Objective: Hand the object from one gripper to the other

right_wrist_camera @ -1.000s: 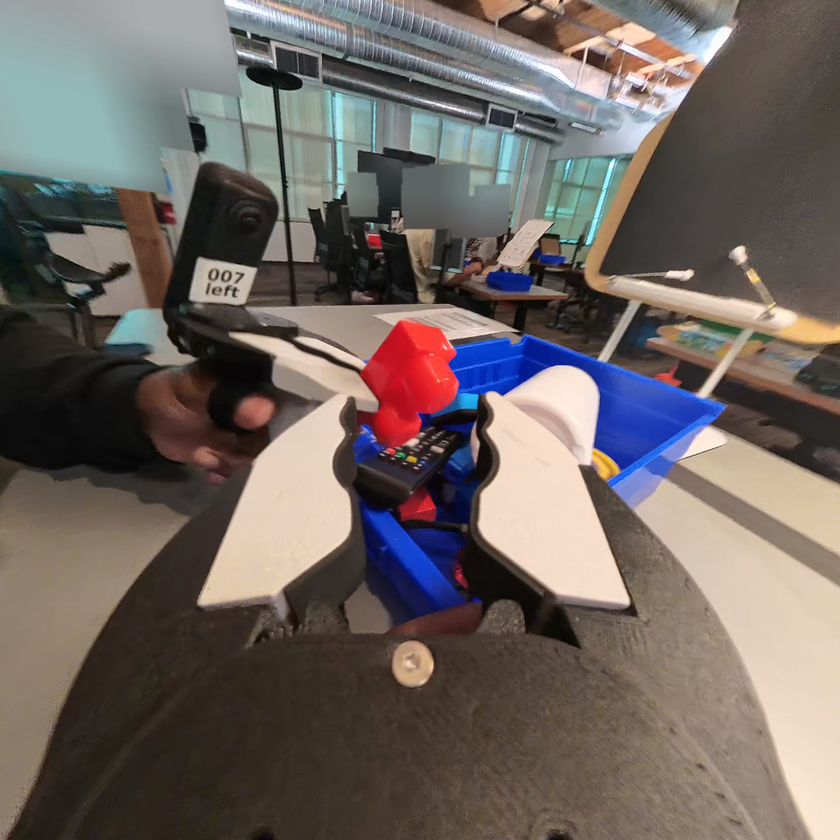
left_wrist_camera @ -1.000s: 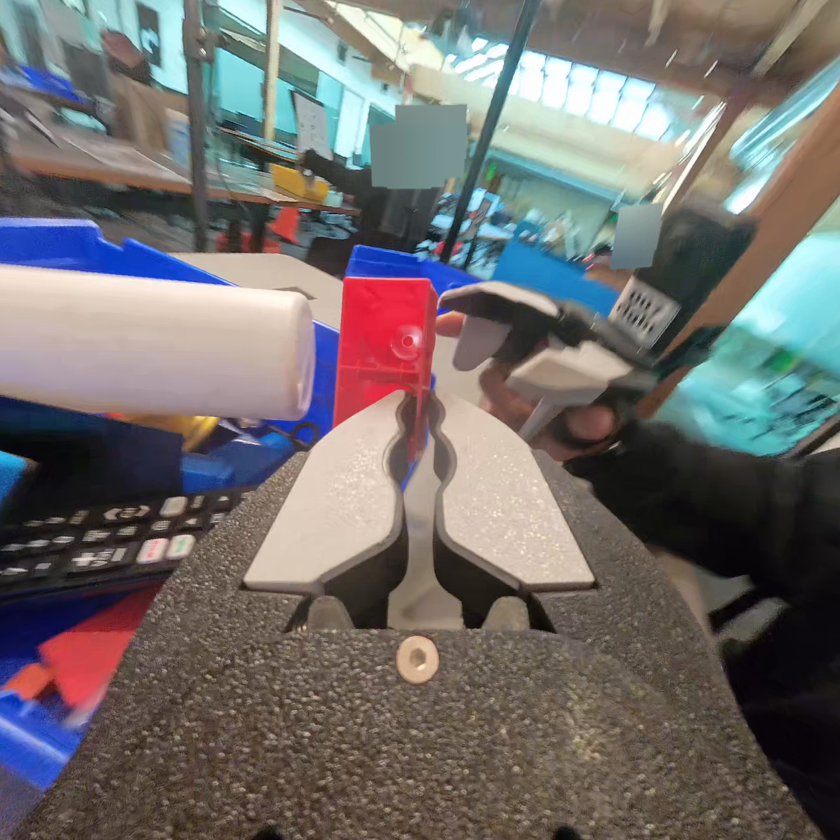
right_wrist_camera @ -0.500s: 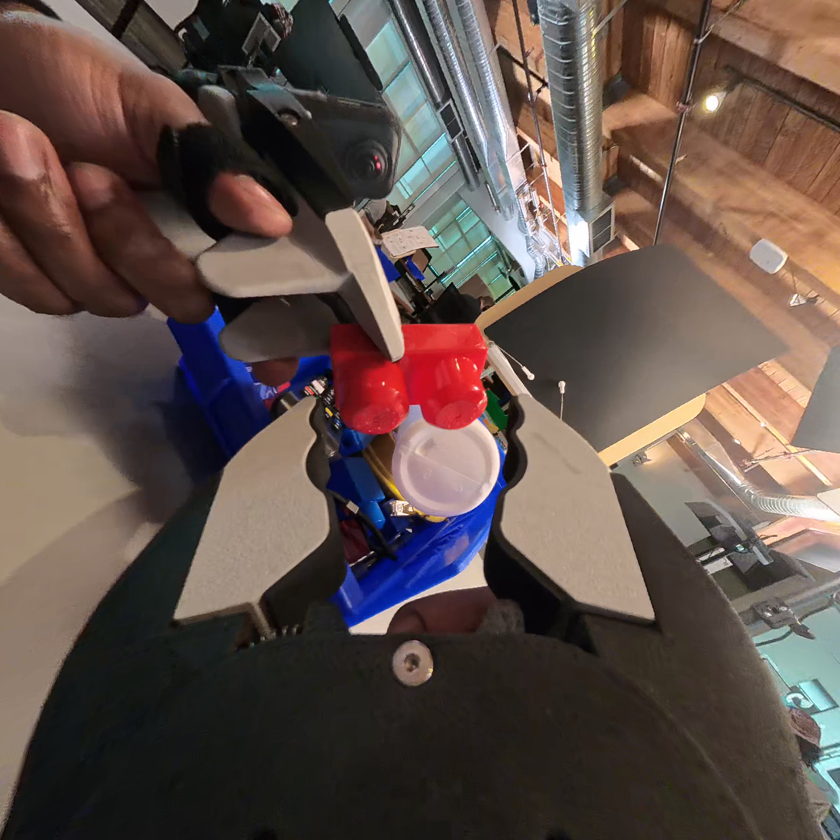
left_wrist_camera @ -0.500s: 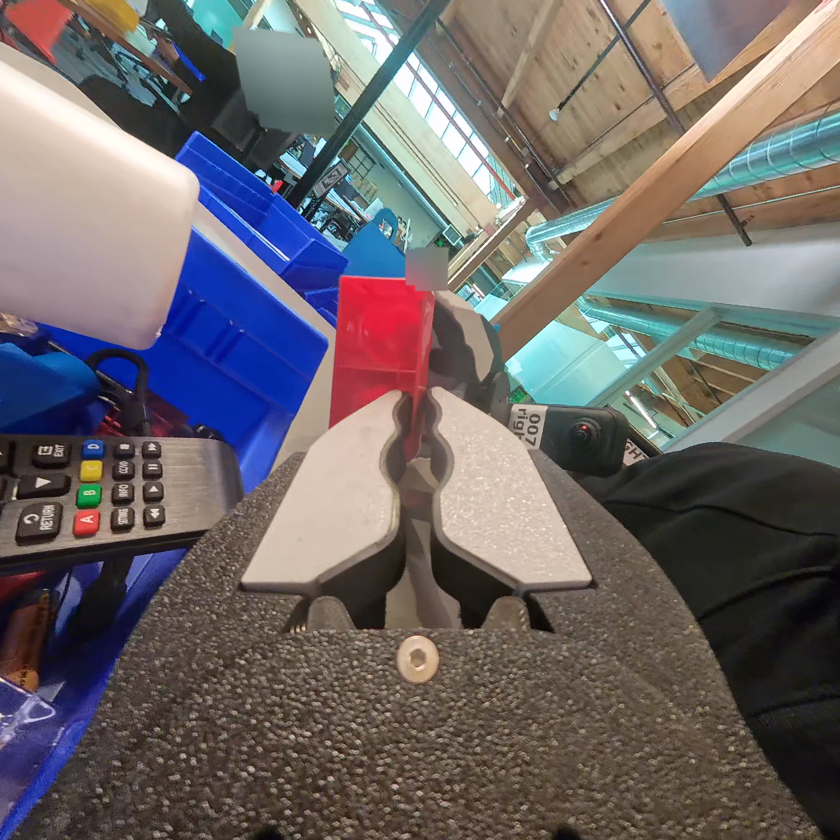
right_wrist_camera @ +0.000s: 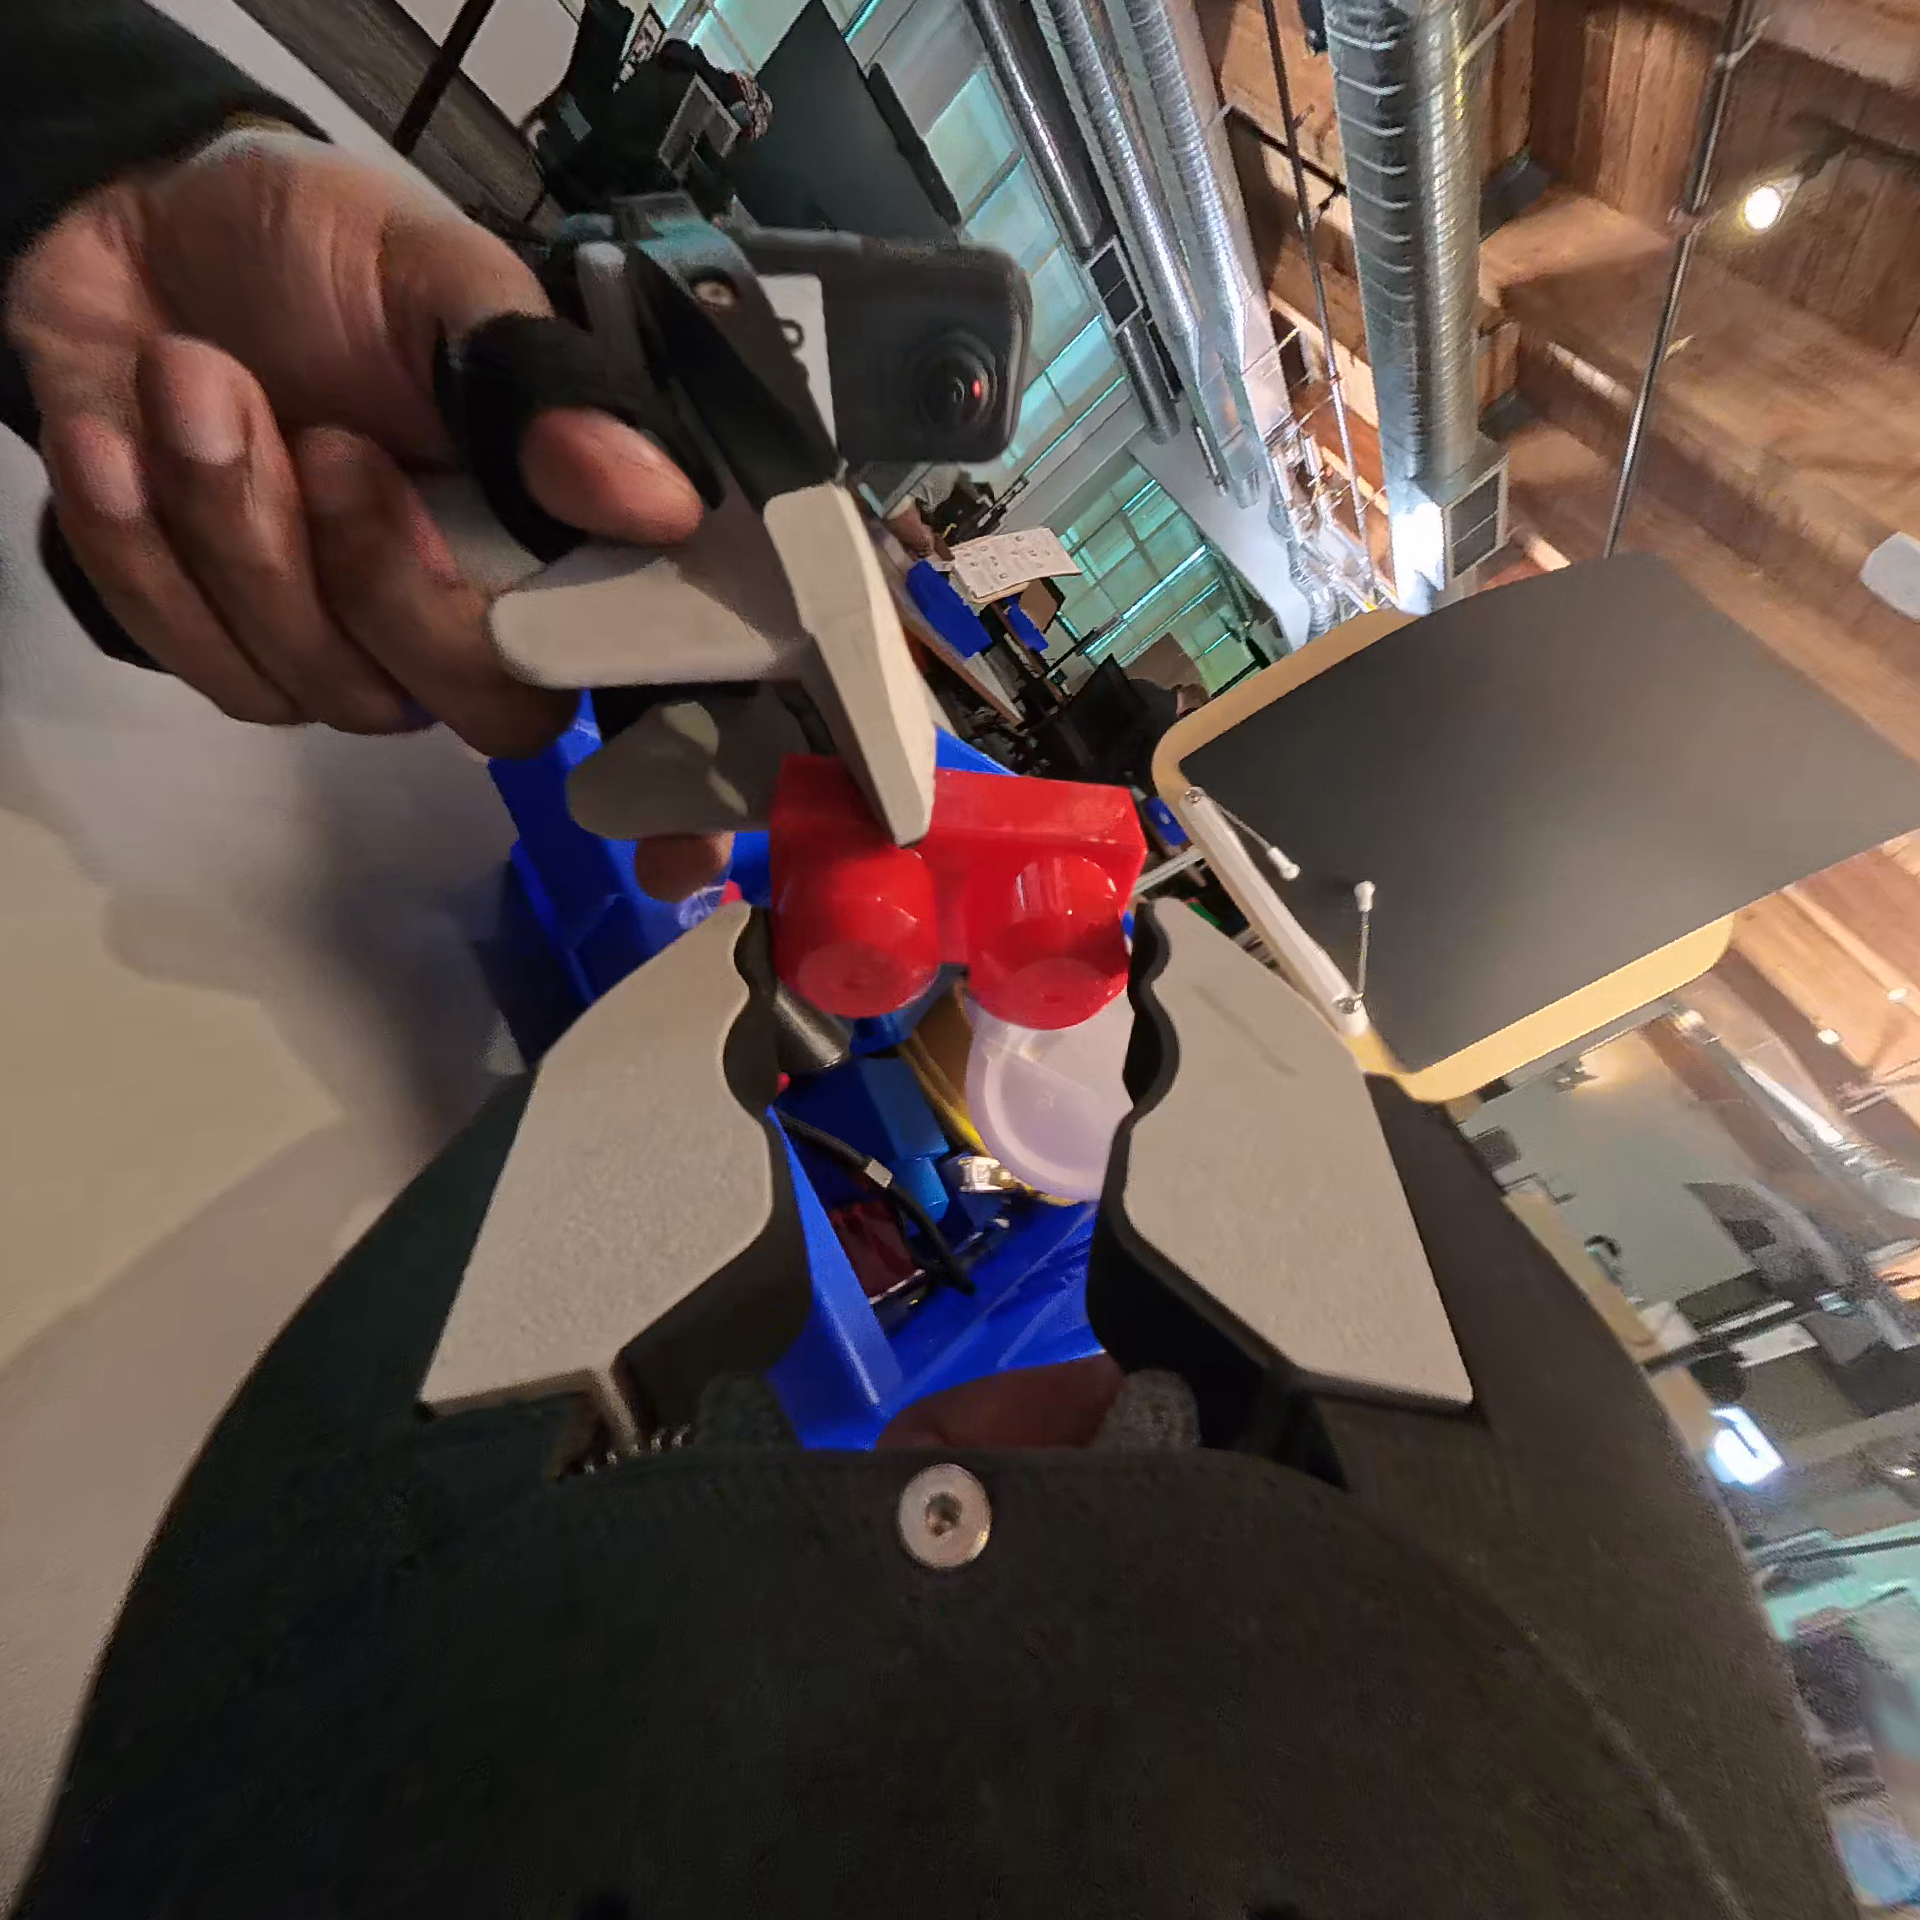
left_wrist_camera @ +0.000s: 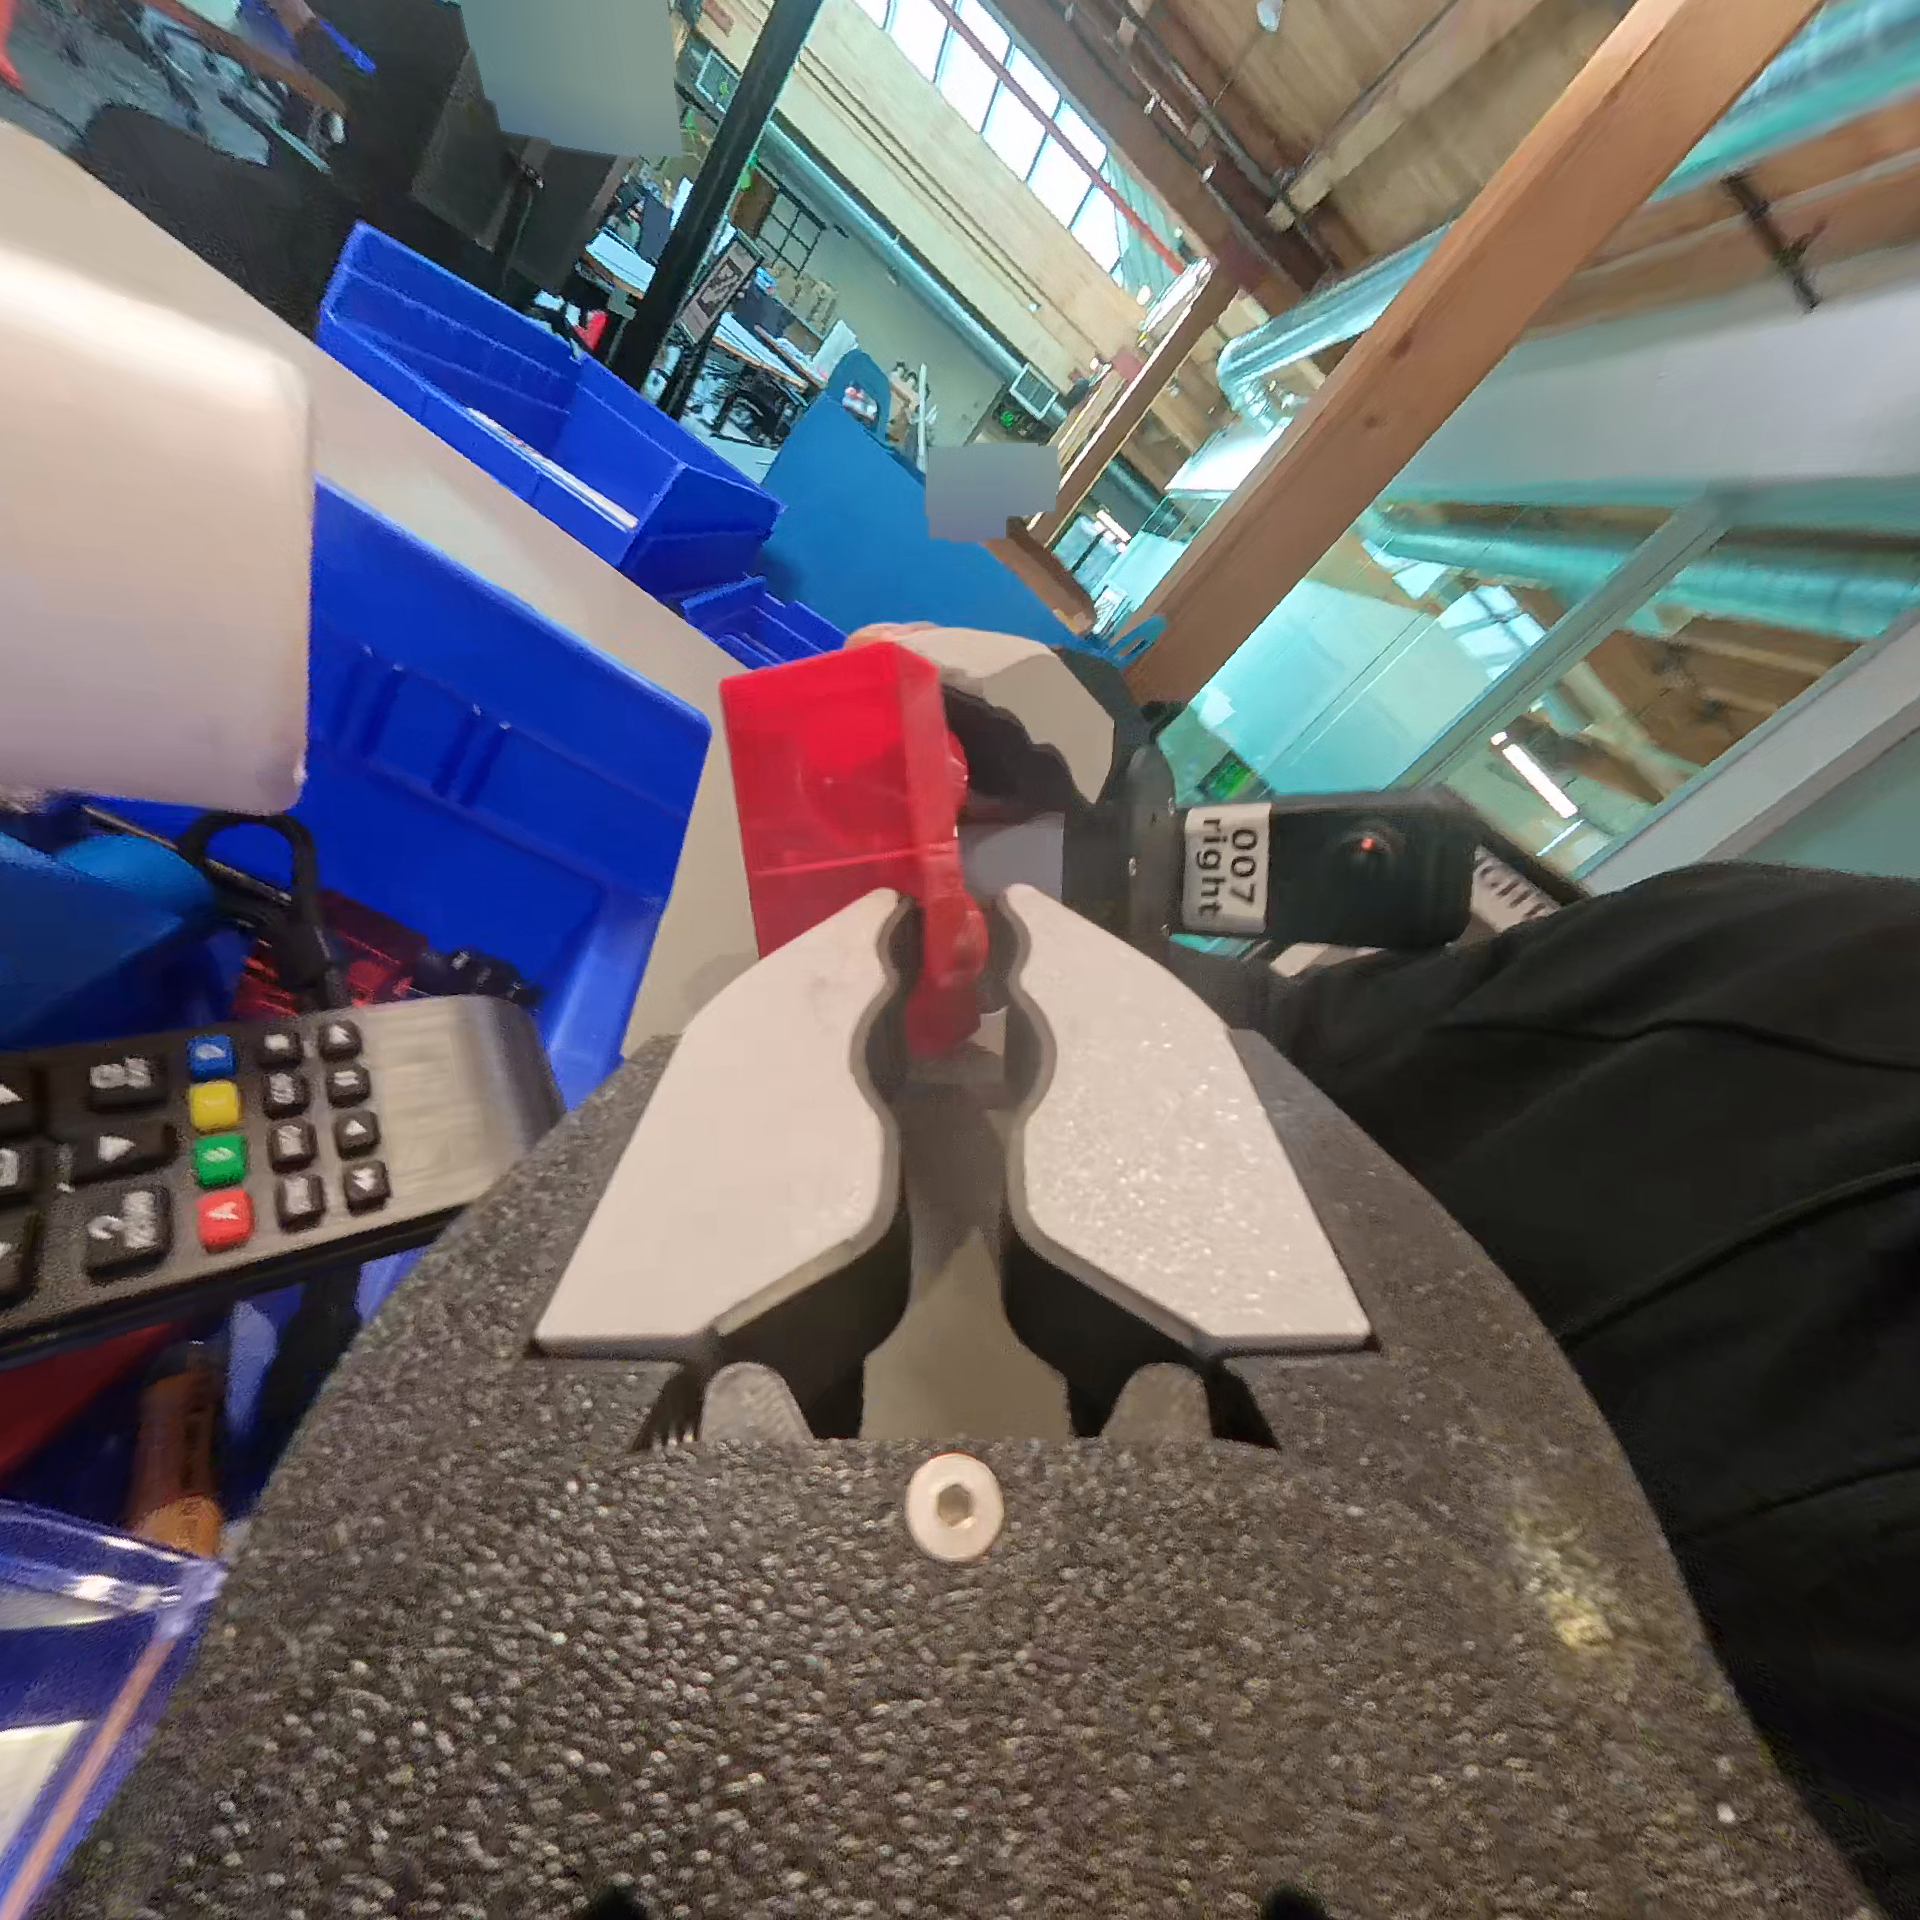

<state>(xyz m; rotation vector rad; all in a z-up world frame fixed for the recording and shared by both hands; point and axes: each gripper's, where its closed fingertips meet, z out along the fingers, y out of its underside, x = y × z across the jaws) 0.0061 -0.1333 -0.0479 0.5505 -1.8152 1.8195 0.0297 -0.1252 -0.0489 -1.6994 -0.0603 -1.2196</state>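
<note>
Left wrist view, from left: a white tube (left_wrist_camera: 135,540) and a remote control (left_wrist_camera: 208,1153) over the blue bin (left_wrist_camera: 468,748) on the counter (left_wrist_camera: 499,509); at centre, the left gripper (left_wrist_camera: 945,935) with its jaws clamped on the lower edge of the red block (left_wrist_camera: 842,790); behind the block, the right gripper (left_wrist_camera: 1023,727), a person's dark sleeve (left_wrist_camera: 1558,1143) beyond it.

Right wrist view, from left: the hand (right_wrist_camera: 281,447) holding the left gripper, whose jaws pinch the block's upper edge; at centre the block, two round studs toward the camera, lying between the wide-open jaws of the right gripper (right_wrist_camera: 940,935) — each fingertip just beside or touching a stud, which of the two is unclear.

Step in hand: the exchange itself, the receiver placed but not yet closed. The next move likely calls for the right jaws to close squarely on the studs before the left releases — otherwise the block may drop into the bin.
</note>
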